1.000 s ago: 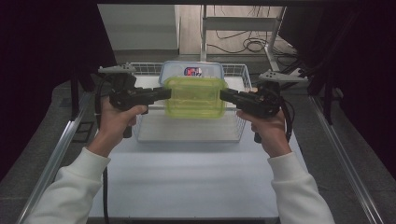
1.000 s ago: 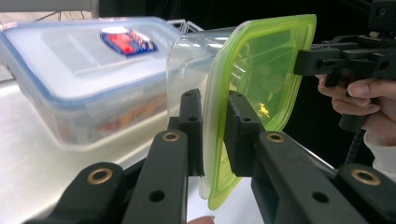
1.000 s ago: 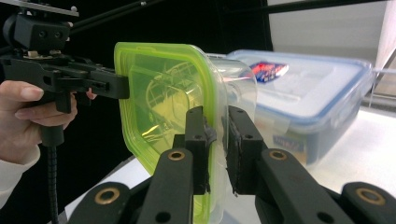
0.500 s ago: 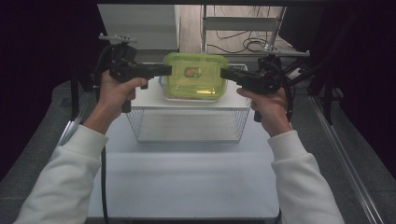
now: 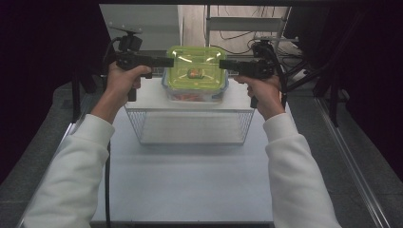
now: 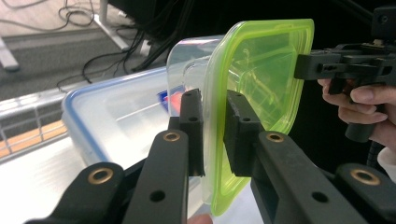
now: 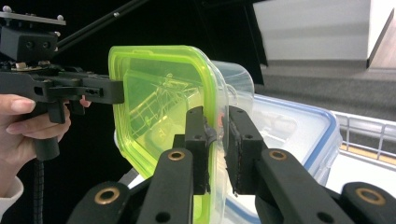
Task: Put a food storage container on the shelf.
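A clear container with a lime-green lid [image 5: 195, 70] is held between both grippers at the far end of the table. My left gripper [image 5: 168, 61] is shut on the lid's left rim and my right gripper [image 5: 223, 63] on its right rim. In the left gripper view my jaws [image 6: 215, 126] pinch the green lid [image 6: 261, 79] edge-on, with the right gripper [image 6: 303, 65] across from them. The right gripper view has my jaws [image 7: 217, 140] clamped on the lid [image 7: 159, 102], the left gripper [image 7: 119, 91] opposite. Something reddish lies inside. The container hangs on or just over a blue-lidded box [image 5: 195, 95]; I cannot tell if they touch.
A wire basket [image 5: 142, 123] stands on the white table [image 5: 190, 185] nearer the person than the containers. The blue-lidded box [image 6: 116, 116] [image 7: 289, 126] lies flat behind it. Cables and a table leg lie on the floor beyond; dark frames flank both sides.
Both grippers have carried the green-lidded container away from above the wire basket, farther back, to over the blue-lidded box. Both stayed shut on it.
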`<action>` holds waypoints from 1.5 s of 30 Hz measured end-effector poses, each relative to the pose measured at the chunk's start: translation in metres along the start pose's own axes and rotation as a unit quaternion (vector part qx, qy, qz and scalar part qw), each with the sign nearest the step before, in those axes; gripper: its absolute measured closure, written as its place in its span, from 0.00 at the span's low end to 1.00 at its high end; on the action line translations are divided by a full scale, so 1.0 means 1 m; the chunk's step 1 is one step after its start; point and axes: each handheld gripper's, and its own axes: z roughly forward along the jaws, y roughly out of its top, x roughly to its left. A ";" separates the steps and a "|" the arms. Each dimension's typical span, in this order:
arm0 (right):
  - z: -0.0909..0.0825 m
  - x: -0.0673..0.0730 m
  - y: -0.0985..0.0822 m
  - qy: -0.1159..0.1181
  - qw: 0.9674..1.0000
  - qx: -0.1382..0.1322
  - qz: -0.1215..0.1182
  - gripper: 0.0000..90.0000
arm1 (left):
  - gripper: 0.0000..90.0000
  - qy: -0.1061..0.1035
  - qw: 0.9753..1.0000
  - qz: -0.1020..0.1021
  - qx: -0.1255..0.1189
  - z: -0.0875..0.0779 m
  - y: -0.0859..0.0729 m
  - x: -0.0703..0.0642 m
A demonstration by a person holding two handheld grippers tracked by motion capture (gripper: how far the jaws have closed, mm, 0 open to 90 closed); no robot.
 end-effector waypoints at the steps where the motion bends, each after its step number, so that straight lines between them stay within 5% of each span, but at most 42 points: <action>1: 0.002 -0.002 0.000 0.000 1.000 0.001 0.003 0.88 | 0.88 -0.003 1.000 -0.007 -0.004 0.001 0.000 0.003; 17: 0.025 -0.024 0.006 -0.008 0.999 -0.021 0.044 0.80 | 0.79 0.005 0.998 -0.055 -0.014 0.019 0.004 0.016; 23: 0.033 -0.030 0.004 -0.027 0.998 -0.012 0.050 0.72 | 0.71 0.008 0.998 -0.064 -0.010 0.024 0.003 0.023; 30: 0.037 -0.032 0.002 -0.031 0.998 -0.009 0.055 0.61 | 0.55 0.022 0.997 -0.067 -0.017 0.027 0.003 0.027; 33: 0.034 -0.030 0.002 -0.036 0.997 -0.013 0.059 0.52 | 0.40 0.034 0.998 -0.054 -0.019 0.028 0.004 0.024; 39: 0.024 -0.024 0.004 -0.030 0.998 -0.017 0.052 0.50 | 0.22 0.012 0.999 -0.036 -0.016 0.030 0.004 0.019; 45: 0.022 -0.019 0.001 -0.021 0.998 -0.007 0.053 0.49 | 0.19 0.016 0.999 -0.032 -0.010 0.035 0.003 0.018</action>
